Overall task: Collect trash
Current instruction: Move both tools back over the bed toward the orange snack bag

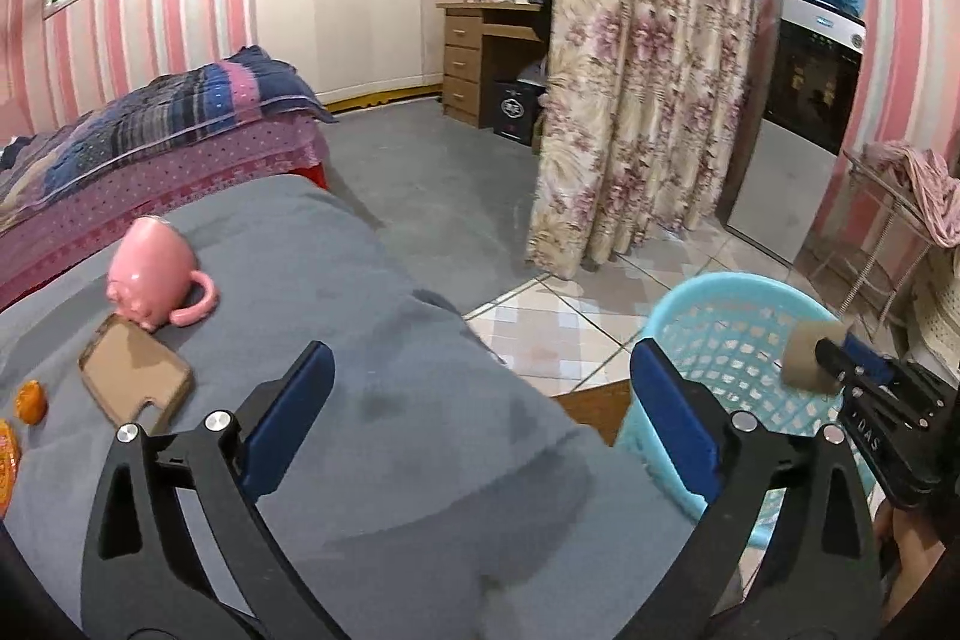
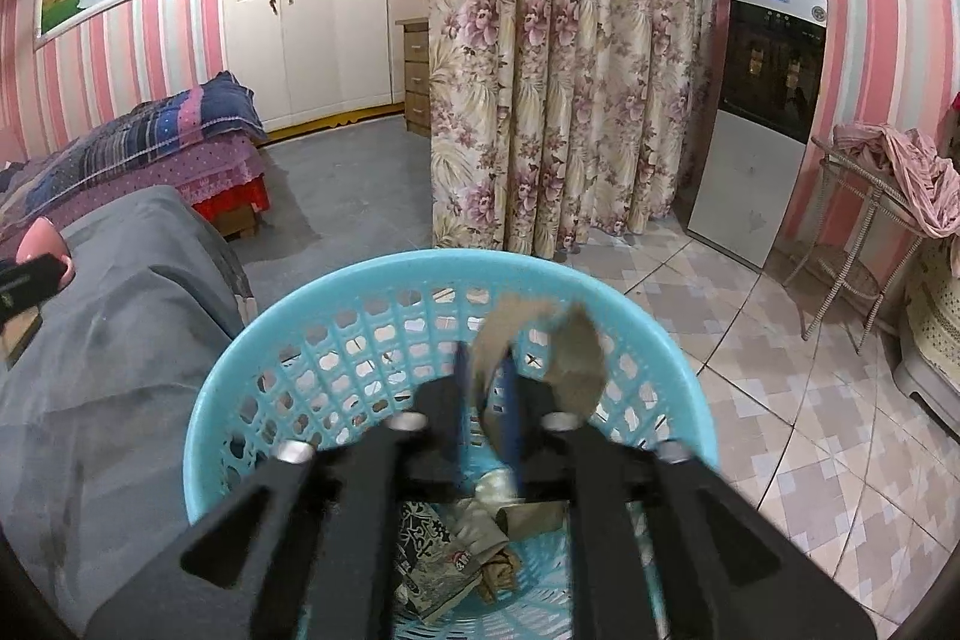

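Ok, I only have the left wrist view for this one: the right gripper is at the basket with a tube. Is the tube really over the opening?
Observer: Yes. In the right wrist view the tube hangs over the inside of the basket, well clear of its rim.
Operator: Is it clamped?
Observer: The jaws of the right gripper look parted, with one wall of the tube between them. The tube is blurred, so I cannot tell whether a pad touches it.
Operator: Anything in the basket already?
Observer: Yes, a printed wrapper and crumpled paper lie on its bottom.
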Action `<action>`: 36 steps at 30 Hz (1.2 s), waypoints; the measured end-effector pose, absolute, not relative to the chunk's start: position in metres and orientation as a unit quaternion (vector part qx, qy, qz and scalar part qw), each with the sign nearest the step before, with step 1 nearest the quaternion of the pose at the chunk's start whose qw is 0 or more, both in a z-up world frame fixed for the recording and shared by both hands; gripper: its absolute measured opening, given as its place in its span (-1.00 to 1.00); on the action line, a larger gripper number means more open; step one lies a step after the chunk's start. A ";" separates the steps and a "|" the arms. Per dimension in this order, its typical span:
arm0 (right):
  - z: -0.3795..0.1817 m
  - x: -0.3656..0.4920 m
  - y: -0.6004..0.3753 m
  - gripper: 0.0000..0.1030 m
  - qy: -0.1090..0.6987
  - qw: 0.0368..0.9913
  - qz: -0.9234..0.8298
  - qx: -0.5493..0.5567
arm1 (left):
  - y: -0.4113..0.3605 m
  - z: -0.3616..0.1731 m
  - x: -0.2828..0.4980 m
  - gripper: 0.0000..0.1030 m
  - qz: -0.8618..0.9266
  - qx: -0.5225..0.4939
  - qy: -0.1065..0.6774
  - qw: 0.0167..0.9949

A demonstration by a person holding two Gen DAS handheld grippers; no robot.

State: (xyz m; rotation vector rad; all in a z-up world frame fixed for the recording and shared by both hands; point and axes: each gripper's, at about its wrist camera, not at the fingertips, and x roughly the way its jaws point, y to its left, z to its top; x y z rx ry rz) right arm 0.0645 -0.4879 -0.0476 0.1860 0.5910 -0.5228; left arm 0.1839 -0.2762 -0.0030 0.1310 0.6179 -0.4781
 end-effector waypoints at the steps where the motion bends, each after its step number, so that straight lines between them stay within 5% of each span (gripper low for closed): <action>1: -0.047 0.064 -0.487 0.19 0.284 0.920 -0.254 0.093 | -0.272 -0.002 0.185 0.87 -0.230 0.062 0.301 0.924; 3: -0.046 0.063 -0.485 0.21 0.280 0.921 -0.257 0.091 | -0.262 -0.001 0.186 0.87 -0.222 0.059 0.301 0.926; 7: -0.045 0.063 -0.480 0.70 0.272 0.921 -0.267 0.083 | -0.245 0.004 0.187 0.87 -0.208 0.057 0.298 0.930; 11: -0.044 0.064 -0.478 0.89 0.273 0.919 -0.273 0.080 | -0.232 0.008 0.183 0.89 -0.197 0.060 0.293 0.934; 36: -0.043 0.080 -0.453 0.91 0.283 0.916 -0.272 0.082 | -0.119 0.023 0.198 0.89 -0.108 0.050 0.290 0.950</action>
